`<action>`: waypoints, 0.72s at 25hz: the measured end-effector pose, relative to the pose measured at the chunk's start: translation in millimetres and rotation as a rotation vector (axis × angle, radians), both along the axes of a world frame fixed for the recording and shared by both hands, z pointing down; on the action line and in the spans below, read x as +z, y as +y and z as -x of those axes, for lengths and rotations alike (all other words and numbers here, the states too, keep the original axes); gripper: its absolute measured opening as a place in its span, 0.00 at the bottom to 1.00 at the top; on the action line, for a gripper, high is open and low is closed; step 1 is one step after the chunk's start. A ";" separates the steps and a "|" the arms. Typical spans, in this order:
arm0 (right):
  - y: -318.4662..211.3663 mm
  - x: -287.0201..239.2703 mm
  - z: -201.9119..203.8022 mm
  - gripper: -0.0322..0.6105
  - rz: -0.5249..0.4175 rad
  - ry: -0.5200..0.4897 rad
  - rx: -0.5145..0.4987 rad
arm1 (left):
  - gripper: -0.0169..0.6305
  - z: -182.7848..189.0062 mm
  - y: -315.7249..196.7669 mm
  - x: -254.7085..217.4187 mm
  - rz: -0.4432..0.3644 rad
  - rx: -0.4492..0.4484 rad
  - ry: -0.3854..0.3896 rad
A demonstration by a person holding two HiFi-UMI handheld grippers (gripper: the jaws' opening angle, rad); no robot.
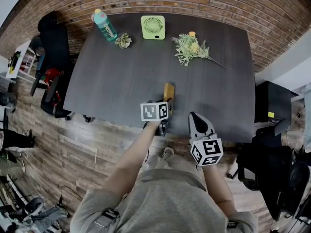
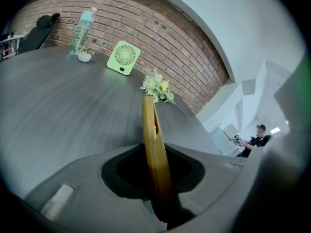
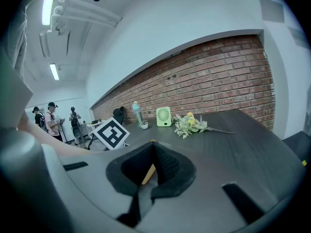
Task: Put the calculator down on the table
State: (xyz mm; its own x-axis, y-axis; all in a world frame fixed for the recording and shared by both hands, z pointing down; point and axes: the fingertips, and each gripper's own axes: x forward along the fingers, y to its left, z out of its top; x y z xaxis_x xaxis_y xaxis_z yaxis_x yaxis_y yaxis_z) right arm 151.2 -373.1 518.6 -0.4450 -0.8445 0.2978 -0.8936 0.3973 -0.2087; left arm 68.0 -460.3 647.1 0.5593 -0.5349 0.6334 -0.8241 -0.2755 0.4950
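The calculator (image 1: 168,92) is a thin yellow slab, held edge-up above the near edge of the dark table (image 1: 121,81). My left gripper (image 1: 165,108) is shut on its near end. In the left gripper view the calculator (image 2: 149,123) stands on edge between the dark pads and sticks out forward past my left gripper (image 2: 156,154). Whether its far end touches the table I cannot tell. My right gripper (image 1: 194,115) hovers just to the right at the table's edge. Its pads meet at the tip of my right gripper (image 3: 153,144), with nothing held.
Along the table's far side stand a teal bottle (image 1: 105,25), a small potted plant (image 1: 123,41), a green fan (image 1: 153,26) and a bunch of flowers (image 1: 192,47). Black chairs (image 1: 53,47) sit at the left; a black cabinet (image 1: 272,101) and chair (image 1: 272,169) at the right.
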 end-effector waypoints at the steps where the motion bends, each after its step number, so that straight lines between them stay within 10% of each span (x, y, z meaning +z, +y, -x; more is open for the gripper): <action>1: -0.3 0.1 -0.4 0.05 -0.001 0.000 0.001 | 0.17 1.3 -0.6 1.5 0.002 -0.004 -0.015; 18: -2.1 -0.7 -2.6 0.05 -0.003 0.001 -0.002 | 0.24 29.7 -7.1 8.5 -0.030 -0.081 -0.149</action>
State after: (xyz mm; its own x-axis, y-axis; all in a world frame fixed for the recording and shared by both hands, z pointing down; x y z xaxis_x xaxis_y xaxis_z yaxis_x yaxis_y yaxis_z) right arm 153.8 -375.2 517.8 -0.4464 -0.8447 0.2954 -0.8930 0.3996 -0.2070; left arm 38.3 -467.4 655.6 0.4144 -0.5942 0.6894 -0.9079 -0.2174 0.3583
